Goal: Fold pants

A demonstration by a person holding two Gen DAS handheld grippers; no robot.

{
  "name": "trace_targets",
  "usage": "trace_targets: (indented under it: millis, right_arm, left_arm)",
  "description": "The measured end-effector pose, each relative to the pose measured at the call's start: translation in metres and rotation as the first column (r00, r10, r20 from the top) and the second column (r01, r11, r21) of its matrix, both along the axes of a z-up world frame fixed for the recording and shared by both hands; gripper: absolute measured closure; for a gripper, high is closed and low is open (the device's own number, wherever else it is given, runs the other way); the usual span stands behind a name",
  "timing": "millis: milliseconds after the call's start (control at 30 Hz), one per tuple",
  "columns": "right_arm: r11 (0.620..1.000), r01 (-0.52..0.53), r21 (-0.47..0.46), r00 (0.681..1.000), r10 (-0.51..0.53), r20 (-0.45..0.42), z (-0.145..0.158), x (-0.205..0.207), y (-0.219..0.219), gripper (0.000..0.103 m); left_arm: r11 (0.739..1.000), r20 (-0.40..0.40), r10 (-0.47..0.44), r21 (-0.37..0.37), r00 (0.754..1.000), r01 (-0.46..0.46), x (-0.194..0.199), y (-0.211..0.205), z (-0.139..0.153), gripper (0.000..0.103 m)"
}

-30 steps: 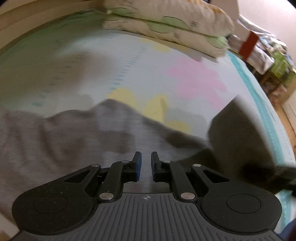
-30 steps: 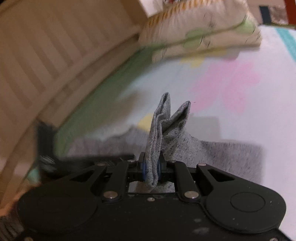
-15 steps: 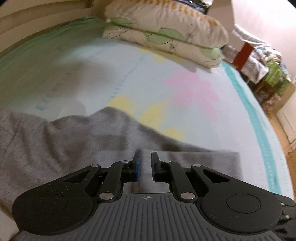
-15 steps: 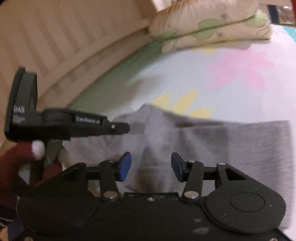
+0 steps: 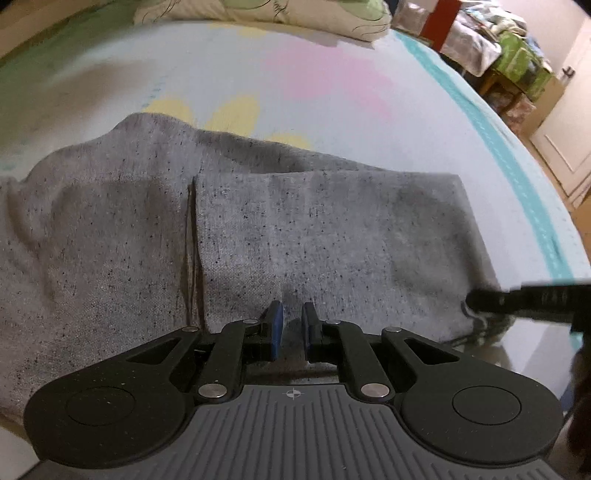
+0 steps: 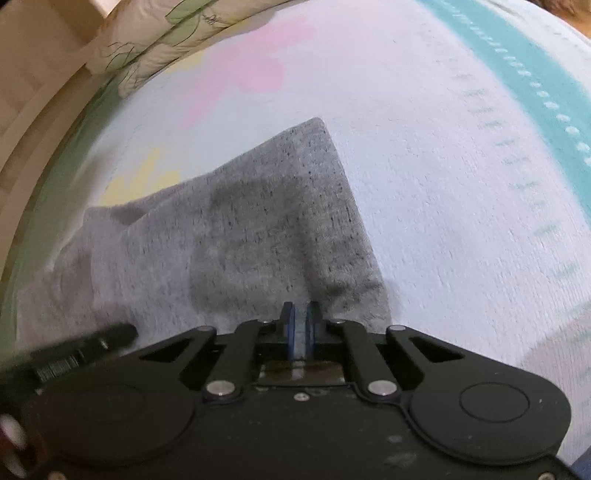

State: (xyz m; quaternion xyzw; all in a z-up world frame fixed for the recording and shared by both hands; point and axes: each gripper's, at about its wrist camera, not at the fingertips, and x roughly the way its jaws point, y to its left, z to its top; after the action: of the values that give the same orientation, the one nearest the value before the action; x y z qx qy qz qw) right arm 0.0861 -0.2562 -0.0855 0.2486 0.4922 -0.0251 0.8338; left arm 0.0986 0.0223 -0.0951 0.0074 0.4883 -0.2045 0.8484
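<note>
The grey speckled pants [image 5: 295,236] lie folded on the pastel bed sheet [image 5: 332,92], one layer laid over another with an edge running down the left middle. My left gripper [image 5: 292,328] hovers at the near edge of the pants, jaws a narrow gap apart and holding nothing. My right gripper [image 6: 302,328] is at the pants' [image 6: 258,236] near right corner, jaws nearly together; whether cloth is pinched between them is unclear. The right gripper's tip [image 5: 517,299] shows at the pants' right corner in the left view.
Pillows [image 5: 266,14] lie at the head of the bed. A wooden bed frame [image 6: 33,122] runs along the left. Cluttered furniture [image 5: 509,62] and a door stand beyond the bed's teal-striped right edge [image 5: 517,177]. The left gripper's body [image 6: 74,350] shows at lower left.
The right gripper let go of the raised pant fold, opened, then moved to the pants' right corner with its jaws nearly together. The pants now lie flat and folded. Both grippers dropped closer to the cloth.
</note>
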Motion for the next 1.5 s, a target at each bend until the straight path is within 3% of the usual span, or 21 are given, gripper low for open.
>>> trace_targets:
  millis: [300, 467, 733, 767, 800, 833, 867, 900, 1033, 1233, 1333, 1500]
  right_arm:
    - [0.999, 0.032, -0.002, 0.989, -0.031, 0.147, 0.011, 0.045, -0.005, 0.086]
    - [0.998, 0.056, -0.018, 0.992, -0.053, 0.111, -0.008, 0.069, -0.013, 0.088]
    - [0.999, 0.009, -0.048, 0.989, -0.001, 0.15, -0.011, 0.064, -0.007, 0.091]
    - [0.999, 0.007, -0.051, 0.989, 0.001, 0.147, -0.01, 0.062, -0.008, 0.091]
    - [0.998, 0.005, -0.056, 0.99, 0.003, 0.143, -0.009, 0.063, -0.008, 0.091]
    - [0.998, 0.003, -0.061, 0.99, 0.005, 0.14, -0.01, 0.066, -0.009, 0.091]
    - [0.998, 0.0, -0.068, 0.991, 0.01, 0.136, -0.011, 0.068, -0.007, 0.091]
    - [0.997, -0.002, -0.073, 0.991, 0.012, 0.134, -0.011, 0.069, -0.006, 0.091]
    - [0.996, -0.014, -0.091, 0.992, 0.025, 0.121, -0.011, 0.075, 0.002, 0.088]
    - [0.987, -0.059, -0.149, 0.993, 0.074, 0.096, -0.007, 0.084, 0.025, 0.073]
    - [0.984, -0.066, -0.166, 0.986, 0.09, 0.138, 0.006, 0.082, 0.039, 0.073]
    - [0.966, -0.17, -0.196, 0.951, 0.213, 0.226, 0.027, 0.082, 0.081, 0.073]
  left_arm:
    - [1.0, 0.009, 0.011, -0.025, 1.0, -0.011, -0.004, 0.002, -0.002, 0.092]
    - [0.998, 0.008, 0.024, -0.058, 1.0, -0.023, -0.004, 0.008, -0.003, 0.092]
    - [0.994, 0.031, -0.023, -0.108, 0.999, 0.026, -0.007, 0.018, 0.0, 0.091]
    - [0.994, 0.025, -0.031, -0.109, 0.999, 0.033, -0.006, 0.021, 0.003, 0.088]
    - [0.994, 0.023, -0.032, -0.107, 0.999, 0.034, -0.005, 0.023, 0.007, 0.071]
    - [0.994, 0.028, -0.029, -0.105, 0.999, 0.032, -0.004, 0.028, 0.013, 0.06]
    - [0.994, 0.029, -0.026, -0.102, 0.999, 0.029, -0.001, 0.032, 0.018, 0.042]
    - [0.995, 0.03, -0.018, -0.097, 0.999, 0.021, 0.002, 0.038, 0.024, 0.033]
    - [0.998, 0.084, 0.026, -0.064, 0.996, -0.021, 0.012, 0.068, 0.053, 0.033]
    - [0.993, 0.17, 0.11, -0.056, 0.979, -0.102, 0.035, 0.137, 0.109, 0.032]
    - [0.986, 0.22, 0.168, -0.027, 0.961, -0.166, 0.041, 0.176, 0.132, 0.032]
    - [0.968, 0.195, 0.244, 0.006, 0.95, -0.25, 0.045, 0.225, 0.129, 0.032]
